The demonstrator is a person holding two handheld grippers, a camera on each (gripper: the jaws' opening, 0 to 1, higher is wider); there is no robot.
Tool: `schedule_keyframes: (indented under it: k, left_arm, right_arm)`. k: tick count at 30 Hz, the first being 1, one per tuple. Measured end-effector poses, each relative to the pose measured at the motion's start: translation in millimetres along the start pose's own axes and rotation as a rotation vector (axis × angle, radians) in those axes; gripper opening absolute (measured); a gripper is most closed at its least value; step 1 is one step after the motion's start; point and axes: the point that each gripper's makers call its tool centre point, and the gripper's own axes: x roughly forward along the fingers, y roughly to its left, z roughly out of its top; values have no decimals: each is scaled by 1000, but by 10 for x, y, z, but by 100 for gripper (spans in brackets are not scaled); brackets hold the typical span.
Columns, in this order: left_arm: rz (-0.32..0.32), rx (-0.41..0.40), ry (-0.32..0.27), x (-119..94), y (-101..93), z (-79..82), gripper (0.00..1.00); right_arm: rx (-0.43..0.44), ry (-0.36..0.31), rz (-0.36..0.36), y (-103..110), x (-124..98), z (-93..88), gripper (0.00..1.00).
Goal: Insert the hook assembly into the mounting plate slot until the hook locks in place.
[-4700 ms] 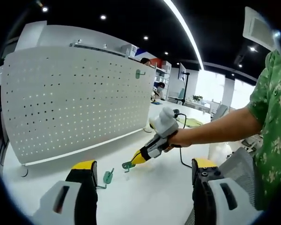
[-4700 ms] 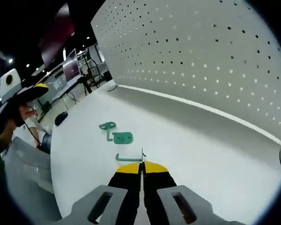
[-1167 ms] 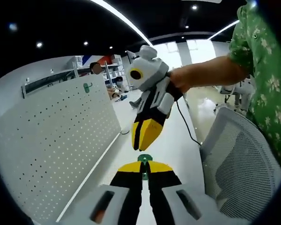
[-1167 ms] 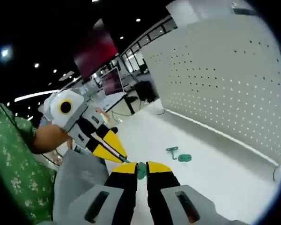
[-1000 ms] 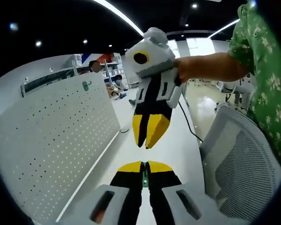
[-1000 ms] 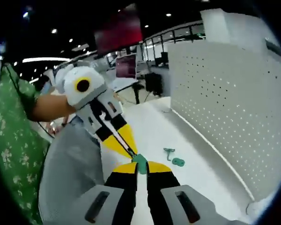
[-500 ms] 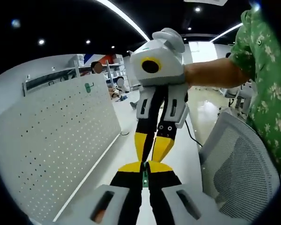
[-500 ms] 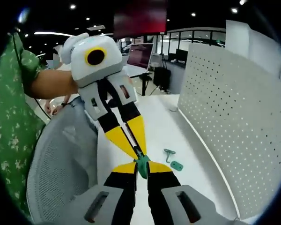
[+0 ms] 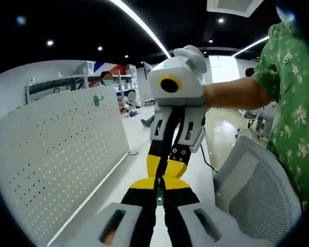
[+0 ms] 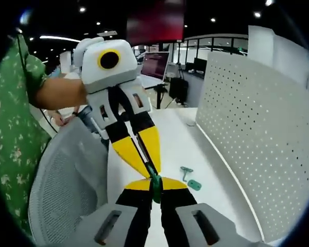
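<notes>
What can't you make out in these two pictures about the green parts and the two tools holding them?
- Left gripper view: the green part is a sliver between the left tool tips; shape hidden.
- Right gripper view: whether the part in the right tool has locked; the tips cover the joint.
- Right gripper view: two green pieces on the table are too small.

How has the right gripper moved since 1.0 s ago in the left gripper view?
Yes. Against the left gripper's fingers, the right gripper has come down until both tips meet.

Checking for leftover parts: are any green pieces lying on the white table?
Yes, in the right gripper view two green pieces lie on the white table beside the pegboard.
</notes>
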Motion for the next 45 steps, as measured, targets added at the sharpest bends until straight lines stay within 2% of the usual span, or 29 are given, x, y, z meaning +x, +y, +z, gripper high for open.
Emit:
schedule_keyframes:
  k: [8,15,25,34,38,45]
  left_arm:
    - [3,-6,-7,-11,4,20,3]
    - [19,-42,-25,-29,33,42,4]
    - [55,-71,-33,-112,99,25,10]
    - [77,-109,-14,-100,95,-146,8]
    - [76,-115,-14,-92,89,-152,8]
    - [79,-121,-20,-85,123,-137,9]
  right_arm:
    - [-17,4,-1,34,12,15,1]
    - [10,-12,-17,15,-9,45,1]
    - [57,-46,-77,-126,-122,32,1]
    - [117,-128,-123,-255,-269,155,1]
    - [134,-159,-118,-245,-266,219,1]
    - [141,-175,-102,-194,-211,250,1]
